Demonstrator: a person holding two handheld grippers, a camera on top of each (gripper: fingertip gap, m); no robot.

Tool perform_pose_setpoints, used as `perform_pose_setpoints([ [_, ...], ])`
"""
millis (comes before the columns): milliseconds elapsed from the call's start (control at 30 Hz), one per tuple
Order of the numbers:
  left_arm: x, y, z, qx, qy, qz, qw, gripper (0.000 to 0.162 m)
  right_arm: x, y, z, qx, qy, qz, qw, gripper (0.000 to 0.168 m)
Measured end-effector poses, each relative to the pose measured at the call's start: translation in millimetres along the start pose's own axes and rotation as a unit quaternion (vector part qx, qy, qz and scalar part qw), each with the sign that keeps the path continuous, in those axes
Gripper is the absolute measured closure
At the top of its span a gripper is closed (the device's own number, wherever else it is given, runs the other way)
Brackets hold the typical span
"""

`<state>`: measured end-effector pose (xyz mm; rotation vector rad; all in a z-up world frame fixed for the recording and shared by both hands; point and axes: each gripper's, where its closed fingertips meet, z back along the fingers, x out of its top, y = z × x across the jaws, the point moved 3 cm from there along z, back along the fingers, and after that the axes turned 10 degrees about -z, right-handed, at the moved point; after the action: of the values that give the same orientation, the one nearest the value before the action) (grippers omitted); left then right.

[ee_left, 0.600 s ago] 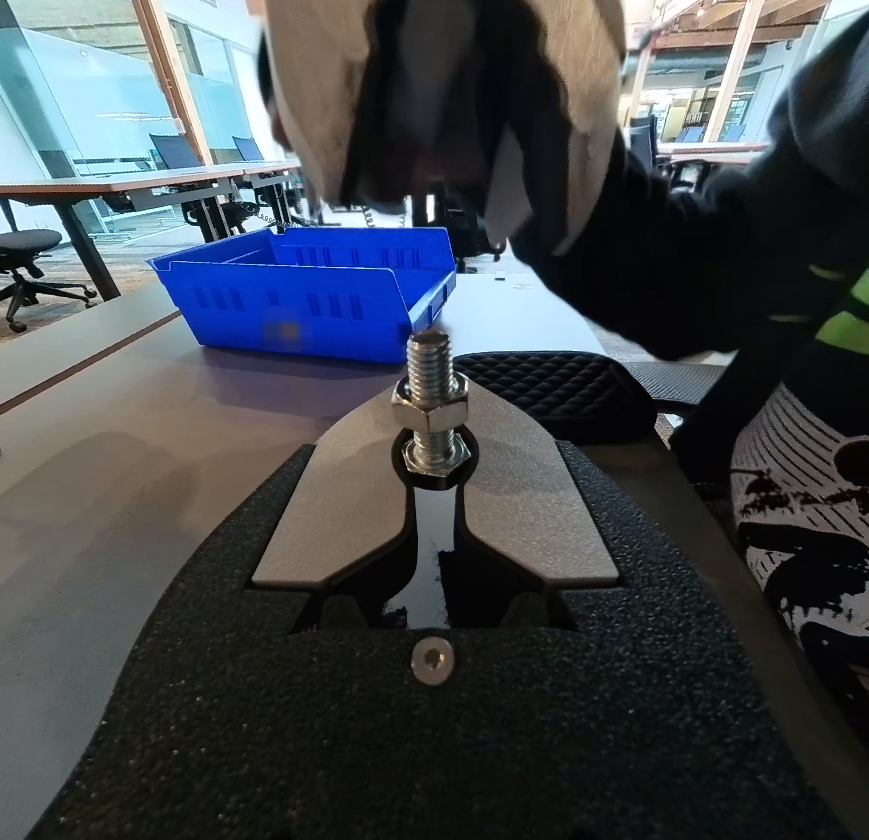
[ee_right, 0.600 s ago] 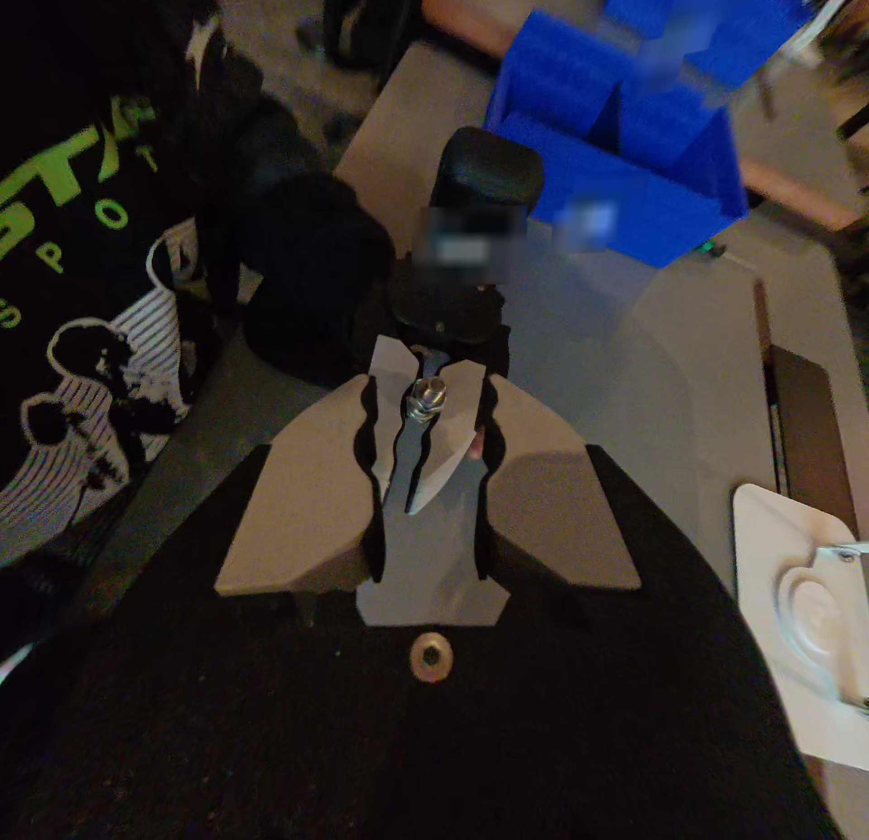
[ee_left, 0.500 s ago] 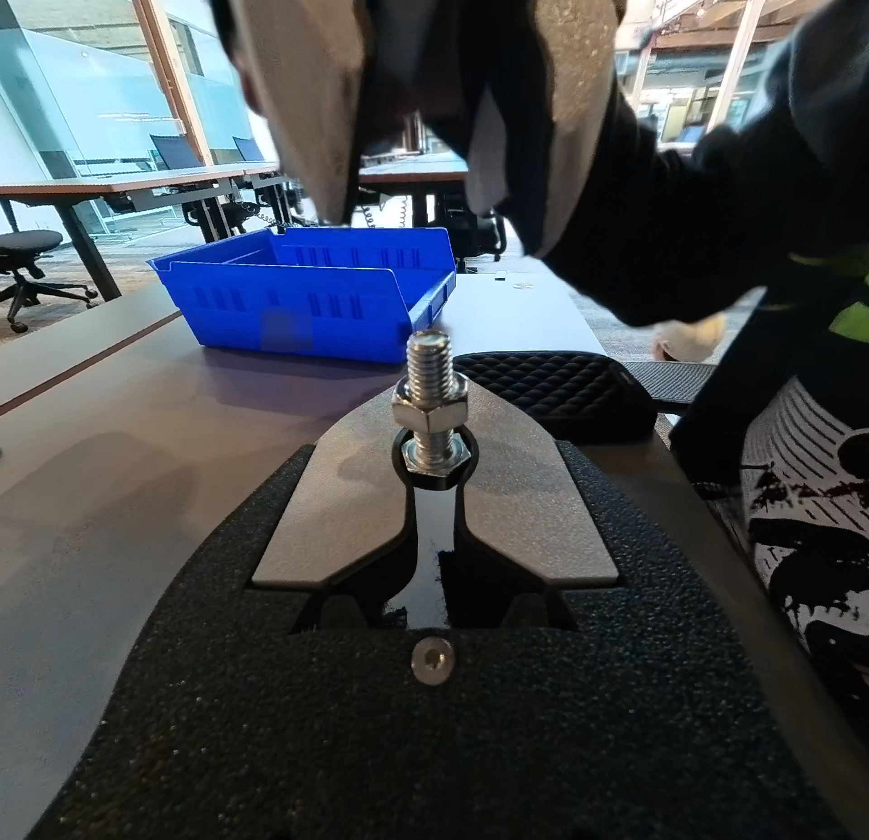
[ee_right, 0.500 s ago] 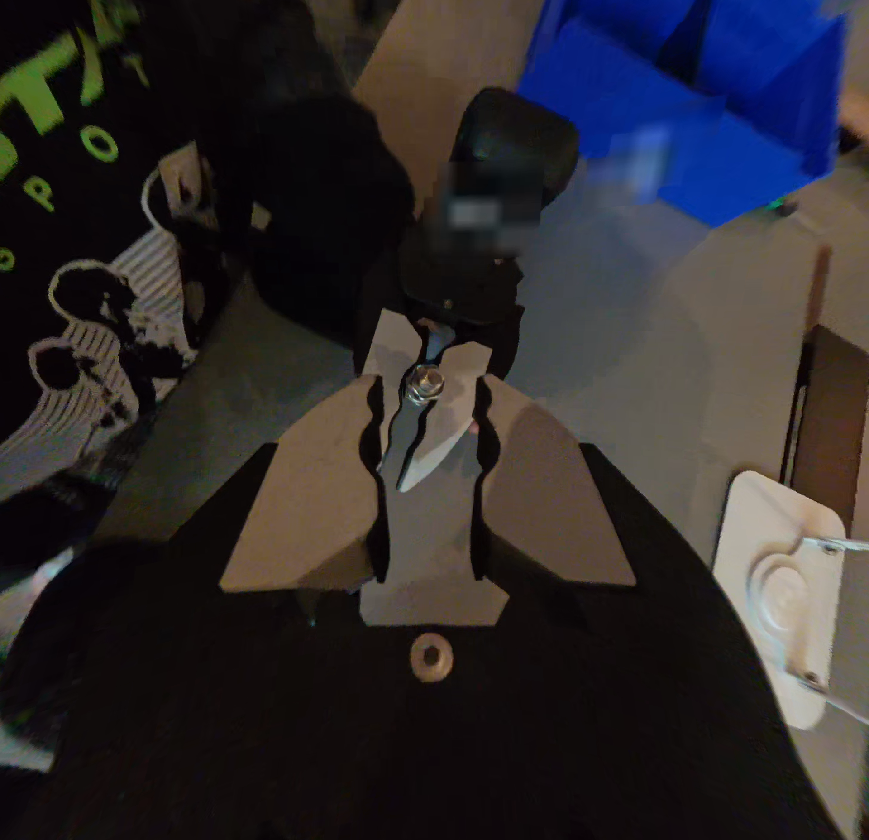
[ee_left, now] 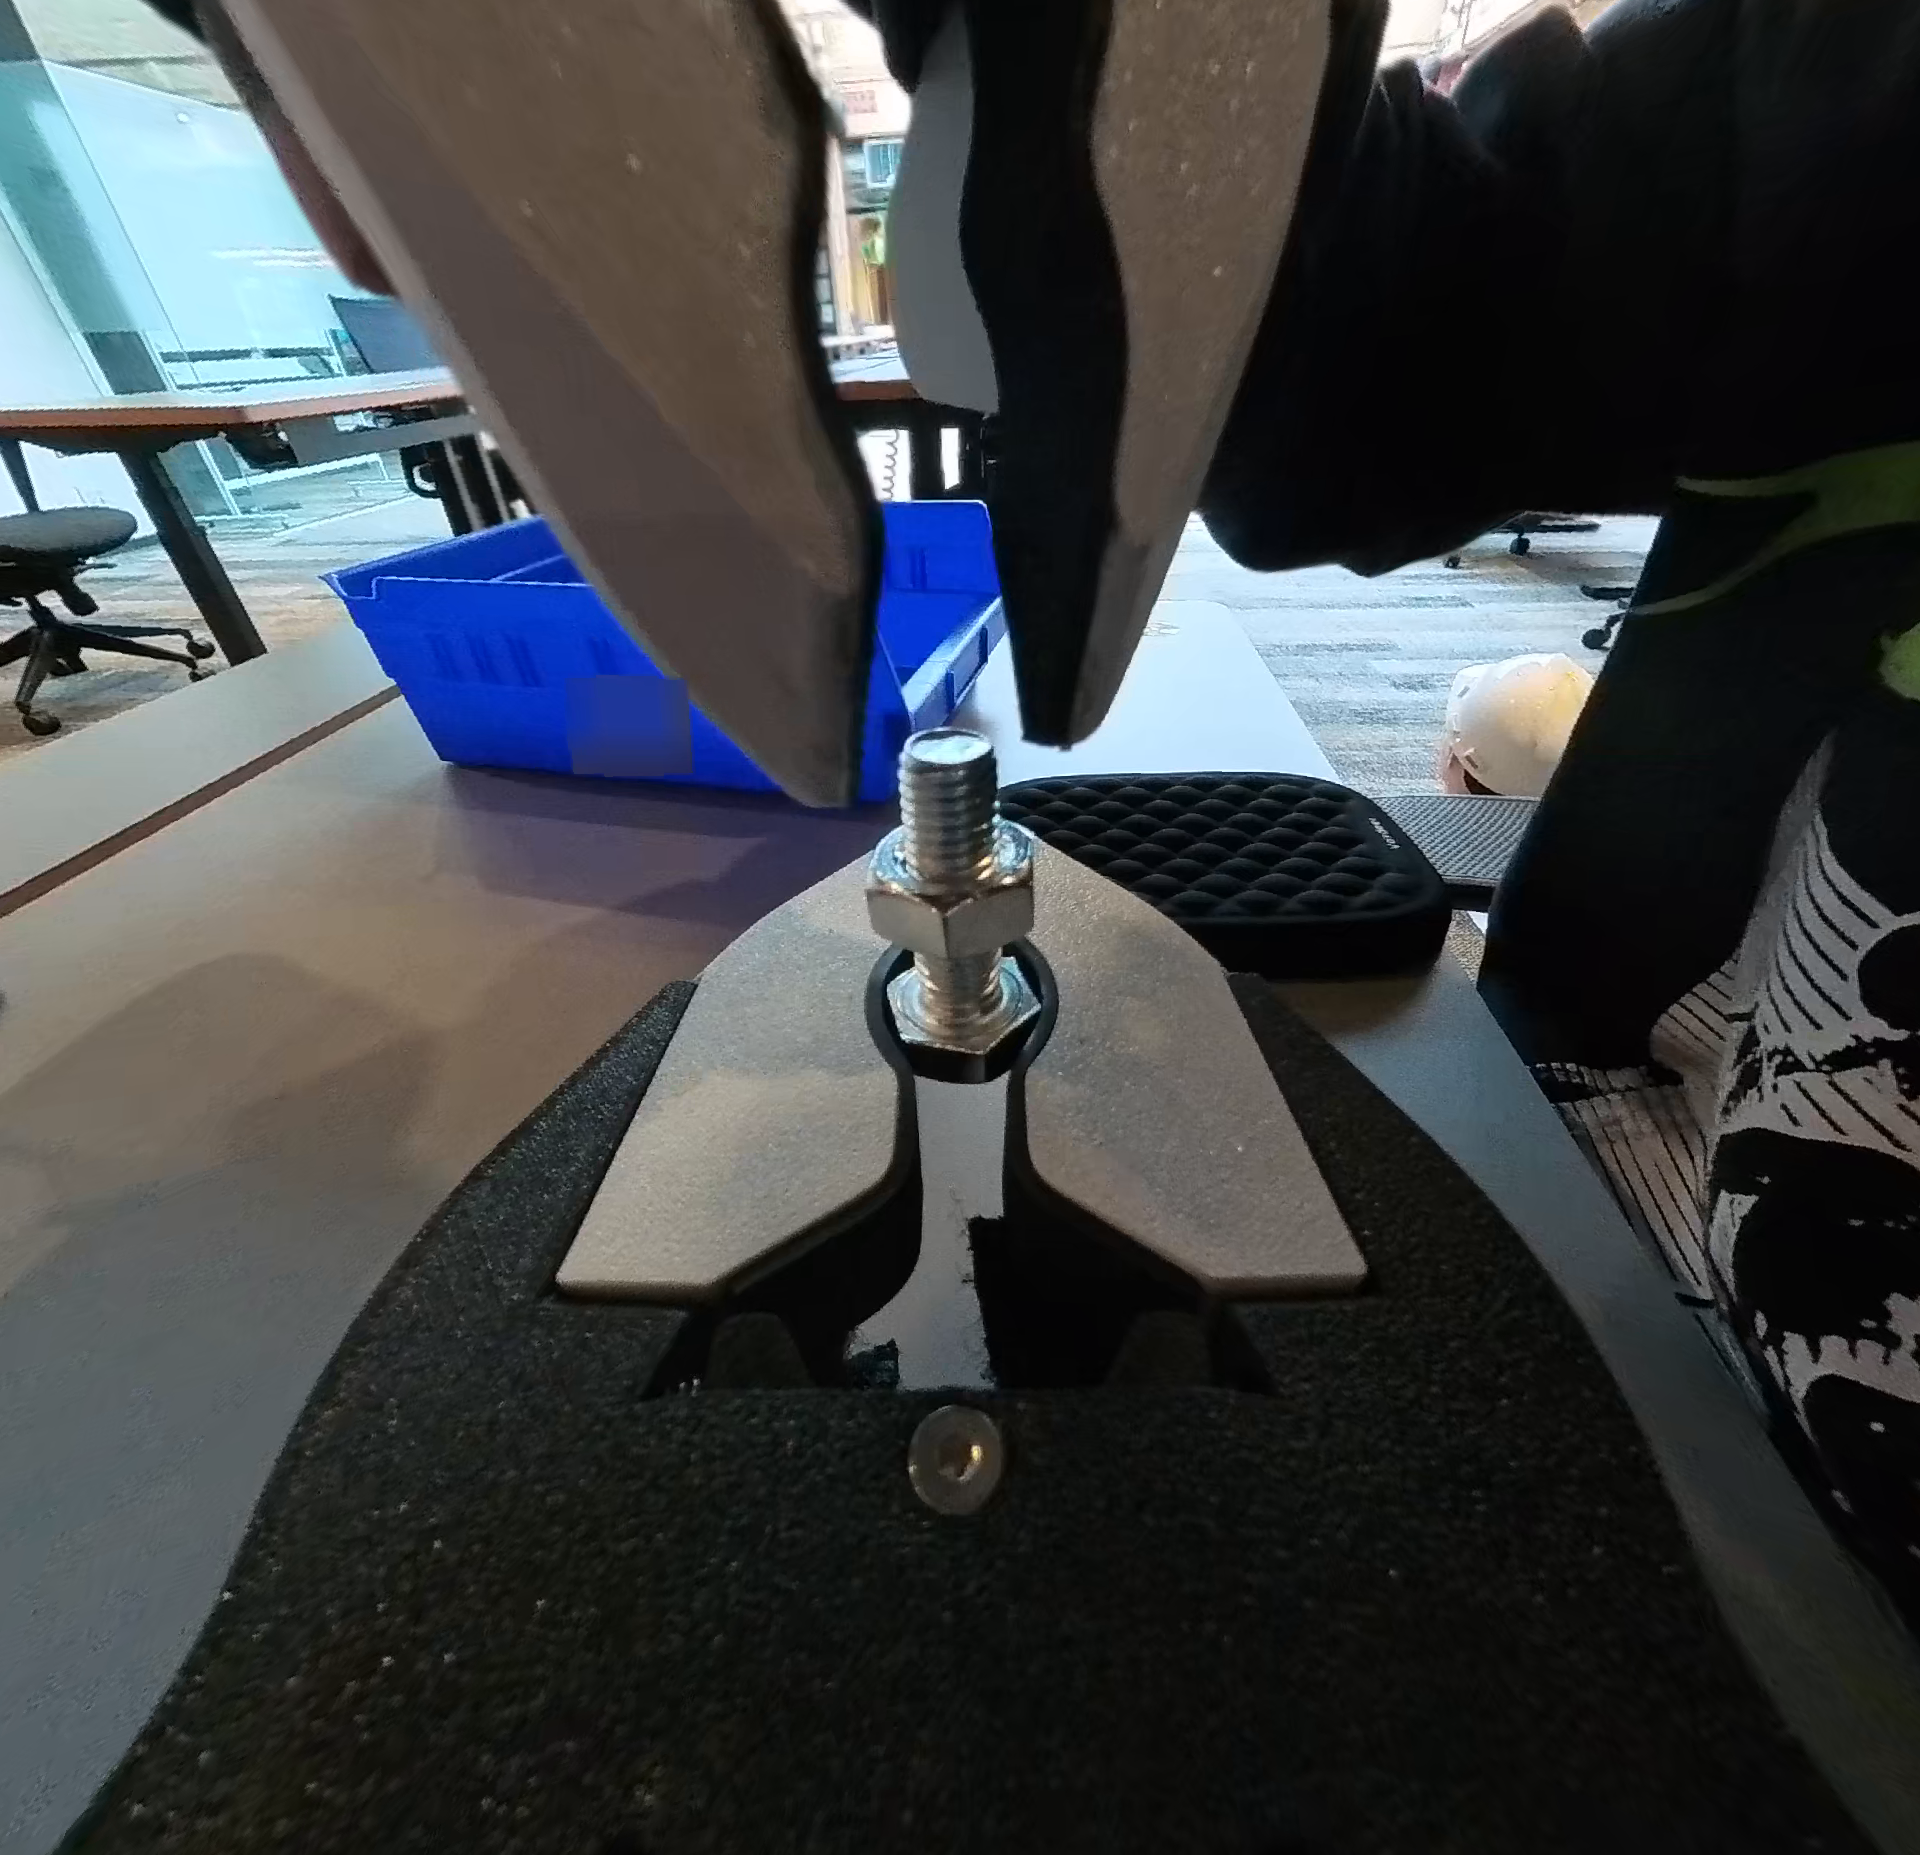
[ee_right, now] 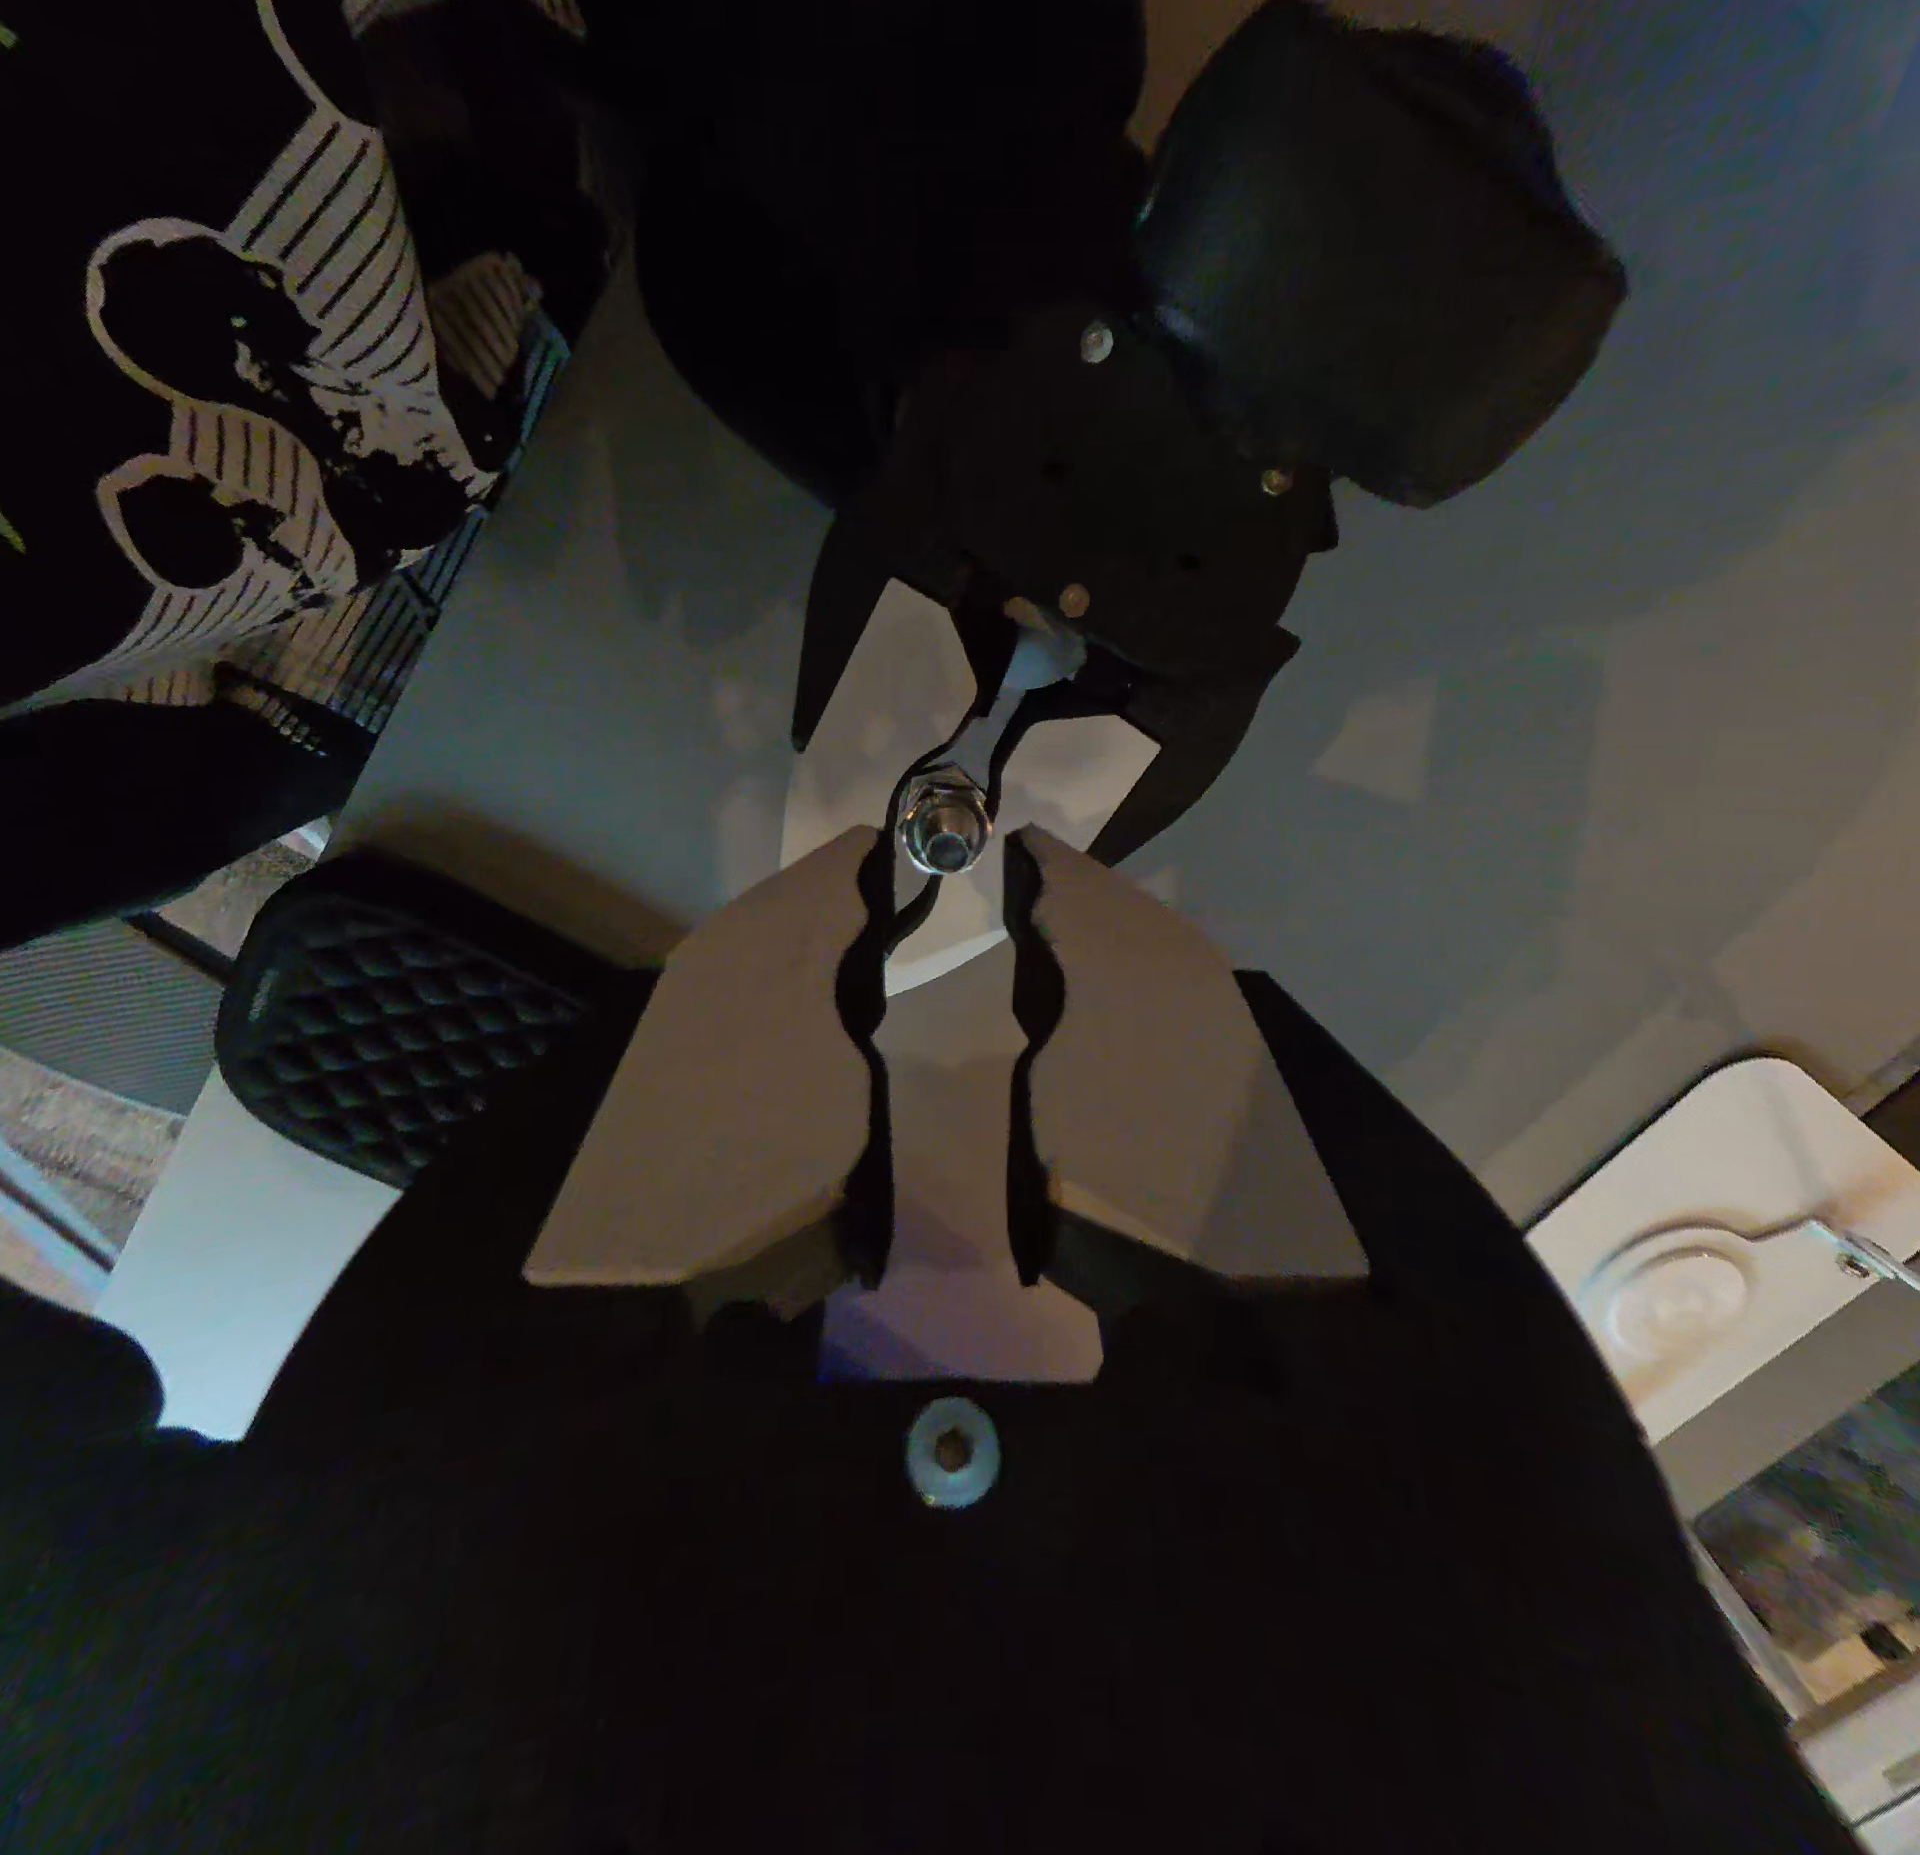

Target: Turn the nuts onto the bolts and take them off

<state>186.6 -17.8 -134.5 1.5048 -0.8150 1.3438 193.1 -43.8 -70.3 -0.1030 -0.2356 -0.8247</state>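
A silver bolt (ee_left: 948, 818) stands upright with its hex head clamped in my left gripper (ee_left: 958, 984), which is shut on it just above the grey table (ee_left: 312, 974). A silver nut (ee_left: 951, 912) sits on the thread a little above the head. My right gripper (ee_left: 940, 756) hangs point-down over the bolt, open, with one fingertip (ee_left: 821, 756) on each side of the bolt's top end. In the right wrist view I look straight down on the bolt (ee_right: 940, 841) between my open right gripper (ee_right: 940, 875) tips, with the left gripper's black body (ee_right: 1091, 517) beyond.
A blue bin (ee_left: 499, 662) stands behind the bolt. A black quilted pad (ee_left: 1226, 870) lies to the right of it, by the table edge. The person's torso and dark sleeve (ee_left: 1558, 351) fill the right side. A white moulded tray (ee_right: 1714, 1265) lies to the right. Left tips to right tips: about 7 cm.
My right gripper has come down from high above and now straddles the bolt's top end, pointing more steeply downward. The left gripper, bolt and nut have not moved.
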Motion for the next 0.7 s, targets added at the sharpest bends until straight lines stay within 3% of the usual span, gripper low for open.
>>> perform_pose_setpoints([
  [467, 1, 3, 1, 0.008, -0.008, 0.005, 1.000, 0.150, 0, -3, -3, -0.001, 0.012, 0.009, 1.000, 0.159],
  [500, 2, 4, 2, 0.011, -0.012, 0.007, 1.000, 0.146, 0, -4, -3, -0.003, 0.012, 0.009, 1.000, 0.159],
  [600, 3, 11, 3, 0.033, -0.016, 0.014, 0.999, 0.115, -3, -6, -1, -0.010, 0.020, 0.006, 1.000, 0.160],
  [700, 2, 11, 1, 0.034, -0.011, 0.012, 0.999, 0.103, -8, -8, 4, -0.018, 0.018, -0.003, 1.000, 0.160],
])
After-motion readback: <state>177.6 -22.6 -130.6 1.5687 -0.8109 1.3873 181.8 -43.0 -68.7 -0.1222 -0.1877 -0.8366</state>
